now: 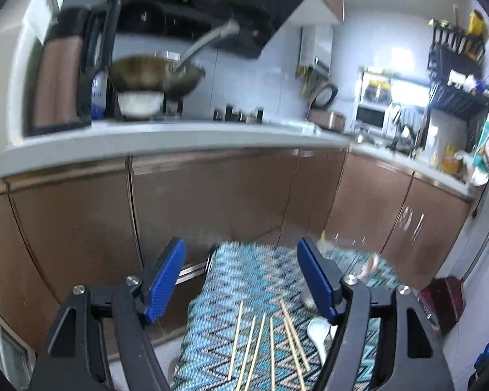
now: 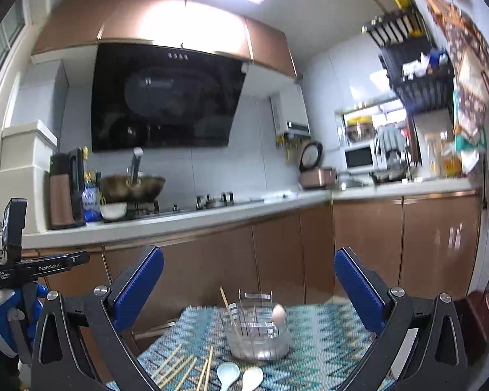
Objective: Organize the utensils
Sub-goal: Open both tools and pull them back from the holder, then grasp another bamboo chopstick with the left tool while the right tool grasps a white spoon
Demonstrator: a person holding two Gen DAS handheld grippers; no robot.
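With both claws raised above the desk, neither one grips anything. My left claw [image 1: 241,280] is spread wide, blue pads [image 1: 166,280] well apart, nothing between them. My right claw [image 2: 249,296] is also wide, blue pads [image 2: 137,290] apart, empty.

Desk carries a blue zigzag-patterned cloth [image 2: 326,335]. Loose chopsticks [image 1: 260,348] lie scattered on the cloth, roughly parallel, below my left claw; right wrist view shows the same bunch [image 2: 182,368] at the near left part of the cloth. Two white spoons [image 2: 241,378] lie side by side just right of the chopsticks, bowls pointing away from me. Left view catches one white spoon [image 1: 318,330] beside the right finger.

Clear utensil holder [image 2: 257,332] stands on the cloth behind the spoons, between my right claw's fingers in view. One chopstick [image 2: 225,299] already stands tilted in its left side; a pale spoon handle [image 2: 278,312] sticks up on its right side. Exact compartments: cannot tell.

Left view is motion-blurred. Behind the desk: brown cabinets [image 2: 277,254], kitchen worktop with wok [image 2: 132,187].
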